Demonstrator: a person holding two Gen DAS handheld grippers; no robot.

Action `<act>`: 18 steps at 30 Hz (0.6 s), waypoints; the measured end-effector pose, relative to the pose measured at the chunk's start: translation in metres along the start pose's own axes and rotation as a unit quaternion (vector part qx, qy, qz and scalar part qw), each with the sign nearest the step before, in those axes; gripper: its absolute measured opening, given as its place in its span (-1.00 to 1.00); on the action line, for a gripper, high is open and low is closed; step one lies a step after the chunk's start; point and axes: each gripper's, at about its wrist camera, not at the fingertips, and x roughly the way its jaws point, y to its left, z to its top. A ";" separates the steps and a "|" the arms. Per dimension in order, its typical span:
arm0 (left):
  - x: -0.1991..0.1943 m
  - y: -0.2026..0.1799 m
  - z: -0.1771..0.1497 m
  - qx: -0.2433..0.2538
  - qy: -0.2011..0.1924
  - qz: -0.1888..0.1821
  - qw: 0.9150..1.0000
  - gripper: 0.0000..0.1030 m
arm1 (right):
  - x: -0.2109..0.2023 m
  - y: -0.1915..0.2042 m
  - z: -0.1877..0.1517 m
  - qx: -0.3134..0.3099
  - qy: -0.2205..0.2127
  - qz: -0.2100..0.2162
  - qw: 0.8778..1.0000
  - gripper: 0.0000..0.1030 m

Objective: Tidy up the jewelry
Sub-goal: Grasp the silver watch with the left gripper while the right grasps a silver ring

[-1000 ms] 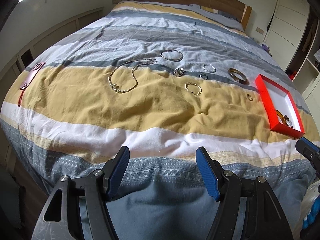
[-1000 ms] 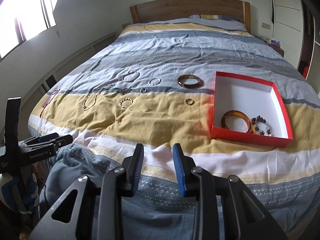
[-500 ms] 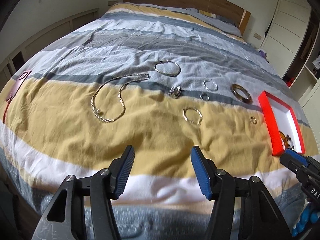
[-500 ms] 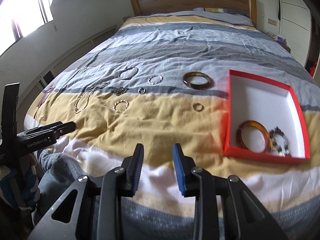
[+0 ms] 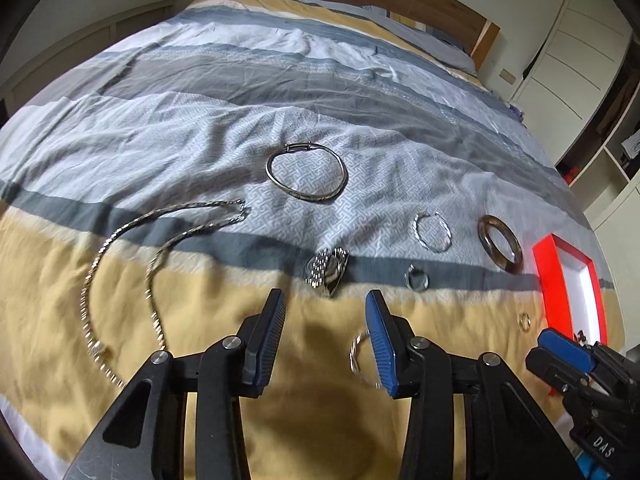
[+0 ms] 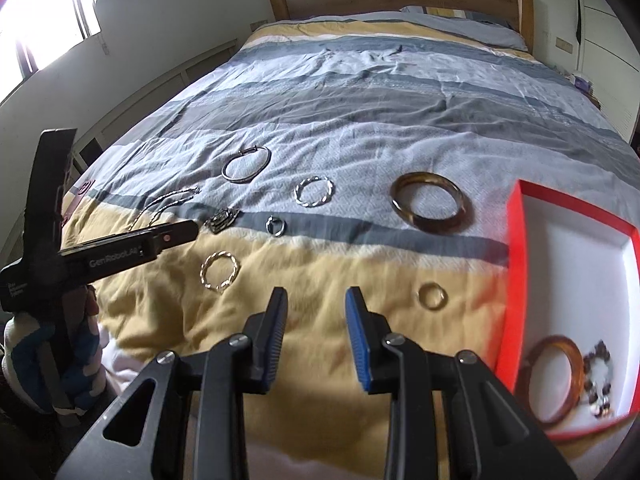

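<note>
Left hand-held gripper point(image 5: 326, 332), marked "GenRobot.AI", hangs over the bed point(image 5: 200, 320) with jaws closing on nothing. Right hand-held gripper point(image 6: 316, 330) stands part open, empty. Jewelry lies left of the red box point(image 6: 516, 272); nearest, a gold ring point(image 6: 432, 295).

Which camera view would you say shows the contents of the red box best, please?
The right wrist view. It looks into the red box, showing an amber bangle and a beaded bracelet lying side by side on its white floor. The left wrist view shows only the box's wall and a strip of floor, with the right gripper covering its near end.
</note>
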 end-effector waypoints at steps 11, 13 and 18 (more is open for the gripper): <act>0.047 -0.001 0.008 0.019 0.008 0.004 1.000 -0.57 | 0.047 0.006 0.012 -0.009 0.025 0.005 1.000 -0.44; 0.046 0.001 0.007 0.017 -0.002 0.000 1.000 -0.58 | 0.053 0.008 0.013 -0.011 0.027 0.004 1.000 -0.44; 0.044 0.014 0.006 -0.015 -0.019 -0.025 0.999 -0.69 | 0.068 0.018 0.021 -0.021 0.030 0.008 0.999 -0.44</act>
